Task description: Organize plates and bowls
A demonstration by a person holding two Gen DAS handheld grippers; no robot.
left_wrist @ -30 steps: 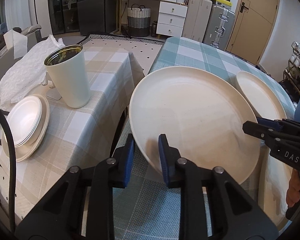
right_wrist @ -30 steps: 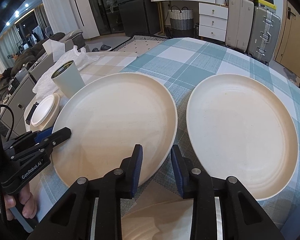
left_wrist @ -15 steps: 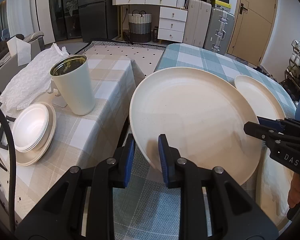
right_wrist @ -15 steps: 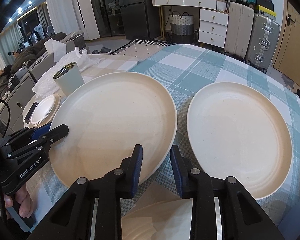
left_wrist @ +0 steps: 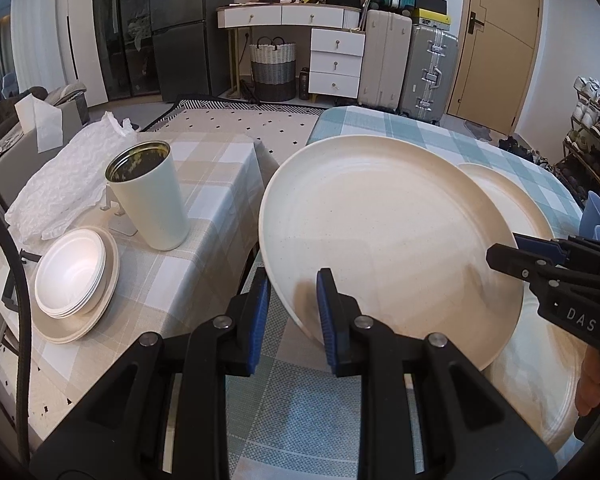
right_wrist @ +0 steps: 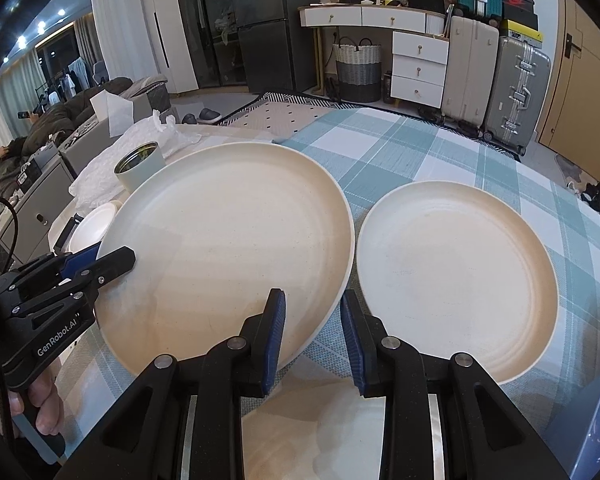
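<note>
Both grippers have hold of the same big cream plate, one on each side of its rim, and it hangs tilted above the teal checked table rather than lying on it. The left gripper is clamped on the near-left edge, the right gripper pinches the near-right edge, each with a blue pad above and below the rim. Just to the right of the carried plate, a second plate lies flat on the cloth, and the lifted one overlaps its edge from the left wrist's angle. Off to the left, on the beige checked table, sits a stack of bowls on plates beside a pale tumbler. To my eye everything turns on sideways travel: the flat plate is right beside the right gripper, the bowl stack well away on the left gripper's side.
</note>
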